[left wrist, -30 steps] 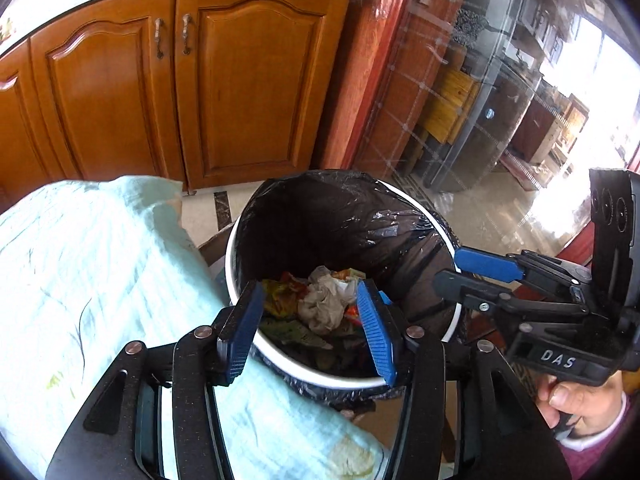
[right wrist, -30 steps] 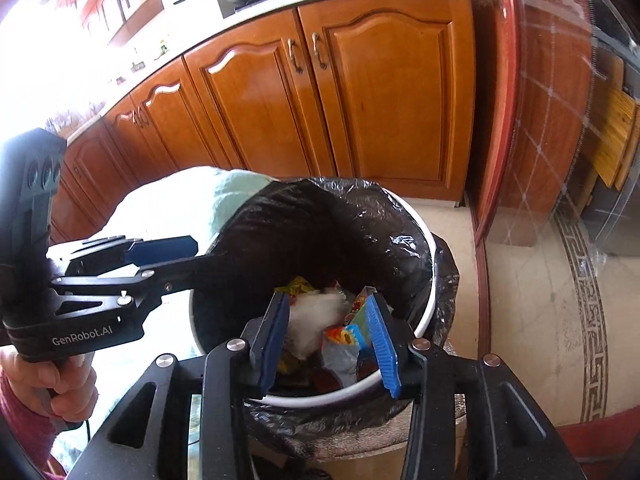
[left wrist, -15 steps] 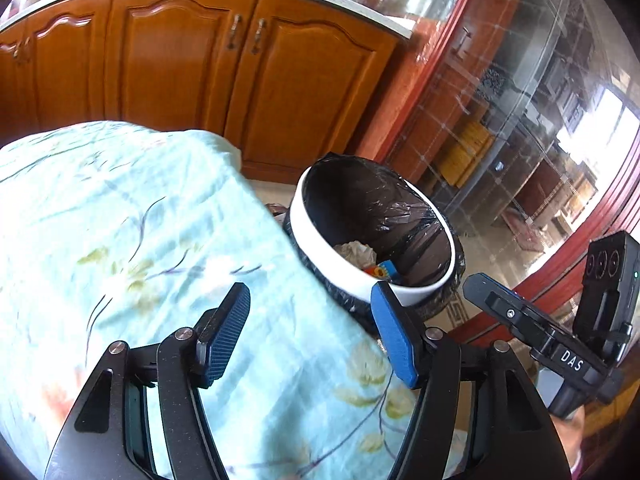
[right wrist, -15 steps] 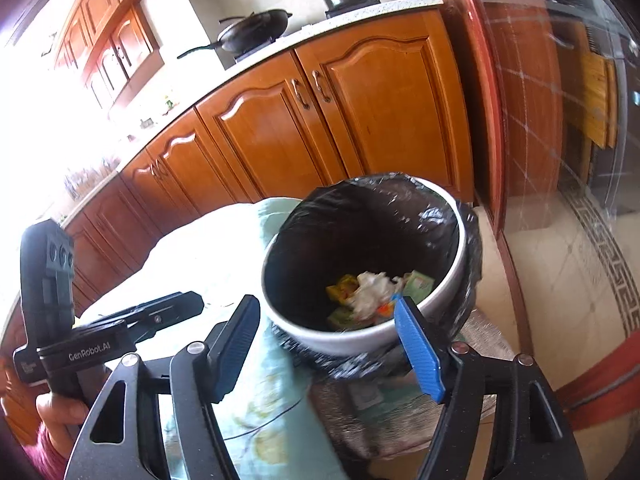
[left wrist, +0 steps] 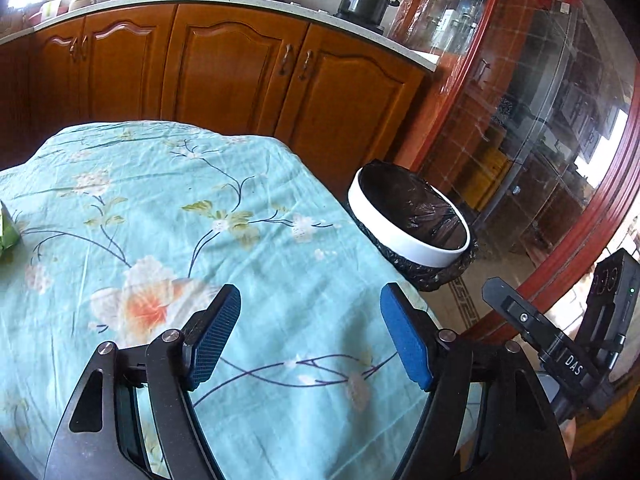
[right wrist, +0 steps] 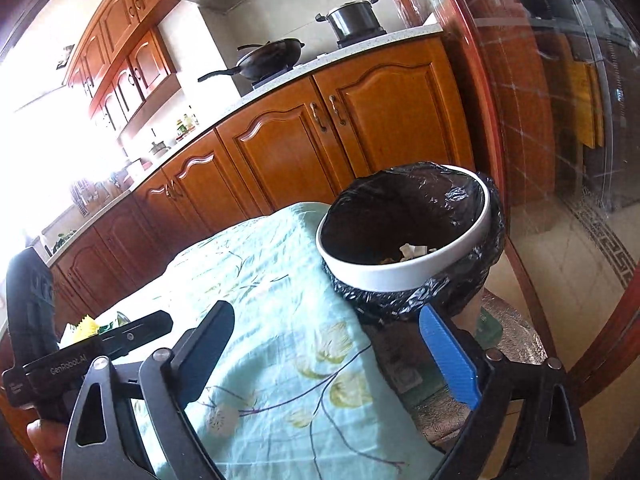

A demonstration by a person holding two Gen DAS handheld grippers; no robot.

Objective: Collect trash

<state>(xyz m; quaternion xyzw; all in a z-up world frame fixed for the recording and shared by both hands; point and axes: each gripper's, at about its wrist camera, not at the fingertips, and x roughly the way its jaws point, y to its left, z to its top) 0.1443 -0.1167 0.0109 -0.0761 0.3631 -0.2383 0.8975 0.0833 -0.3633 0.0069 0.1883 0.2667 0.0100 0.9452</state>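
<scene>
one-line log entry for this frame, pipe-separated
left gripper: open, empty, over tablecloth | right gripper: open, empty | bin: black-lined, trash inside, beside table | green wrapper: on tablecloth

Lined bin (right wrist: 404, 276) just beside the cloth-covered table's (left wrist: 168, 216) right edge, scraps (right wrist: 412, 251) inside it, cabinets (left wrist: 240, 76) behind, pot (right wrist: 354, 20) on the counter (right wrist: 280, 86).

Left hand-held gripper (left wrist: 310, 336) and right hand-held gripper (right wrist: 332, 356) both gape wide with nothing between their fingers.
</scene>
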